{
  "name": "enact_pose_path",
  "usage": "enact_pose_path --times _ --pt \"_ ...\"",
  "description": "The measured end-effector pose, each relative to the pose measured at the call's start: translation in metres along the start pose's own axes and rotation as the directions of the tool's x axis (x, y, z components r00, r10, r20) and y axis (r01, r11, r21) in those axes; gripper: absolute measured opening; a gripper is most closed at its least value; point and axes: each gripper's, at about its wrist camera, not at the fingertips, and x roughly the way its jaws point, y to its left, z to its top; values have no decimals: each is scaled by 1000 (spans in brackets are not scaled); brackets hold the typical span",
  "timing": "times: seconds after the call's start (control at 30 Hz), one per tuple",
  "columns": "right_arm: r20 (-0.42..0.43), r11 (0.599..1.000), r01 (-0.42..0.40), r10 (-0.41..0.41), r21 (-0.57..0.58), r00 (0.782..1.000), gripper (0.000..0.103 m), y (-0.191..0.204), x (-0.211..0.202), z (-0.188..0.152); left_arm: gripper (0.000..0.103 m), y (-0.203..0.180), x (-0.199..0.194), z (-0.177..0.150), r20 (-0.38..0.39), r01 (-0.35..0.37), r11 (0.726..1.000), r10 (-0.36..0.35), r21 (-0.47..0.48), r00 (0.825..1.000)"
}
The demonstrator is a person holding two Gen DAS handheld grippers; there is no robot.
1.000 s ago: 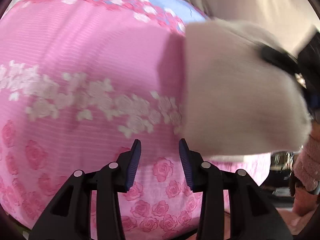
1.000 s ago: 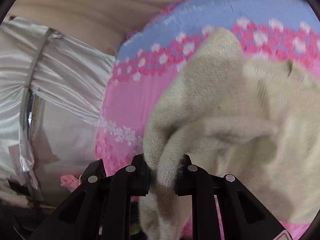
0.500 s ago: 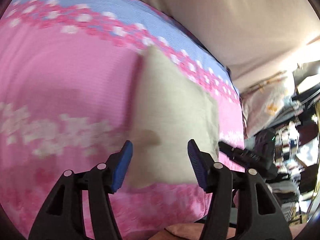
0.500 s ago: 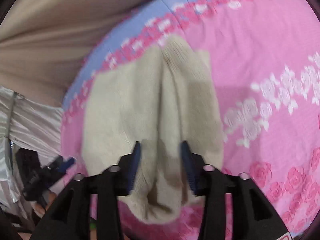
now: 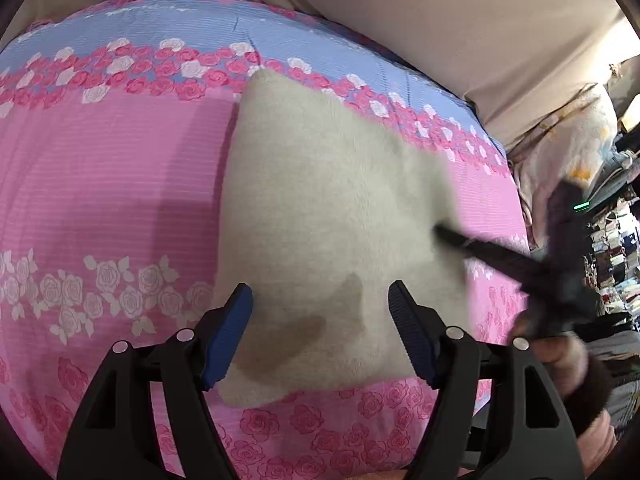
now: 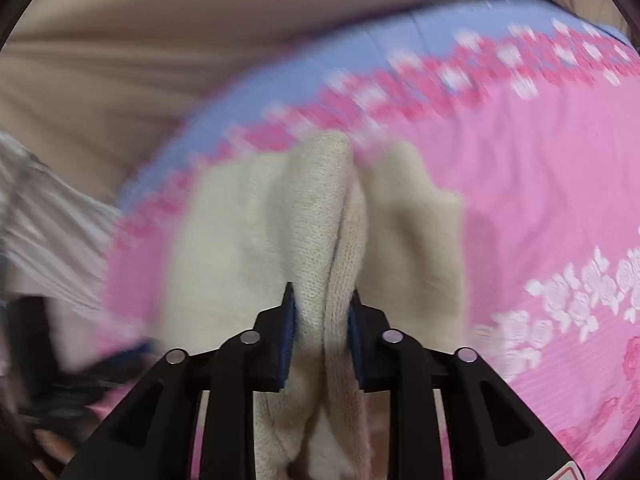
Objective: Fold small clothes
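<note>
1. The left gripper (image 5: 320, 306) is wide open. It holds nothing. Its two blue pads (image 5: 226, 336) sit just above the near part of the cream knit garment (image 5: 328, 216), one on each side.

2. The right gripper (image 6: 322, 304) is nearly closed. It pinches a bunched-up fold of the same cream knit garment (image 6: 320, 216) between its blue pads (image 6: 289, 336).

3. In the left wrist view, the right gripper (image 5: 444, 236) shows as a blurry black shape at 3 o'clock. Its tip meets the right edge of the garment.

4. The garment lies on a bed with a pink bedsheet (image 5: 112, 184). The sheet has rose patterns and a blue band (image 5: 160, 28) along the far side.

5. In the left wrist view, the garment's long side runs from 6 o'clock up to 12 o'clock. One corner points toward the blue band at 12 o'clock.

6. In the right wrist view, the pinched fold stands up as a ridge. The ridge runs away from the gripper toward 12 o'clock. The rest of the garment spreads flat on both sides.

7. A darker patch (image 5: 312, 328) shows on the garment near the left gripper.
</note>
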Motion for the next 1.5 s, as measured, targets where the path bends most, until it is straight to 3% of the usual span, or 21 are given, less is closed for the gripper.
enact_pose_path --times 0.1,0.17,0.23,0.33,0.43,0.47,0.53,0.67,0.77,0.83,0.9,1.0,1.07,1.13,1.3,1.43,1.5 --pt "69 994 -92 87 62 994 29 1 -35 -5 68 2 -7 -3 12 -4 1000 4 -15 1000" --pt "82 992 -119 115 49 990 45 5 -53 -14 68 7 -8 -4 16 -13 1000 13 -25 1000" --pt "39 991 -128 126 51 991 56 2 -59 -33 68 9 -9 -6 13 -20 999 20 -35 1000" --pt "-53 984 -151 156 91 986 58 -5 -56 -57 68 10 -10 -9 7 -31 999 31 -37 999" --pt "-62 974 -194 201 115 978 66 0 -46 -77 68 6 -9 -11 5 -62 998 62 -11 998" --pt "-58 982 -170 175 85 983 55 -2 -37 -77 68 5 -8 -11 1 -69 998 69 -4 998" --pt "-79 990 -130 133 45 988 9 0 -35 -76 68 2 -4 -11 -8 -78 997 78 11 997" --pt "-3 992 -122 122 0 992 9 4 -69 -71 68 -2 -3 -11 -14 -89 996 89 25 996" --pt "-71 997 -74 75 16 995 9 -15 -46 -77 68 -2 -1 -11 -16 -89 996 89 22 996" --pt "-112 991 -124 130 58 985 7 -26 -26 -82 68 -3 1 -11 -20 -92 995 93 23 996" --pt "-94 988 -132 139 78 986 11 -21 -36 -79 68 -3 1 -12 -19 -100 995 100 24 995" --pt "-21 991 -123 124 62 992 31 -16 -64 -67 68 -2 0 -11 -16 -106 994 106 18 994" --pt "72 996 -68 64 49 995 59 -17 -86 -58 68 0 -2 -10 -10 -101 995 101 6 995" --pt "139 999 -22 15 47 990 74 -22 -96 -48 68 3 -8 -5 16 -67 998 67 -20 998" --pt "87 993 -63 55 95 995 76 -47 -66 -18 84 34 -1 19 44 23 984 -16 -175 999" --pt "-8 961 -207 212 185 977 76 -60 -24 -11 82 50 36 27 -27 -3 974 -4 -225 1000" --pt "-32 949 -228 241 219 970 77 -52 -11 -13 68 50 51 26 -60 58 968 -75 -246 995"
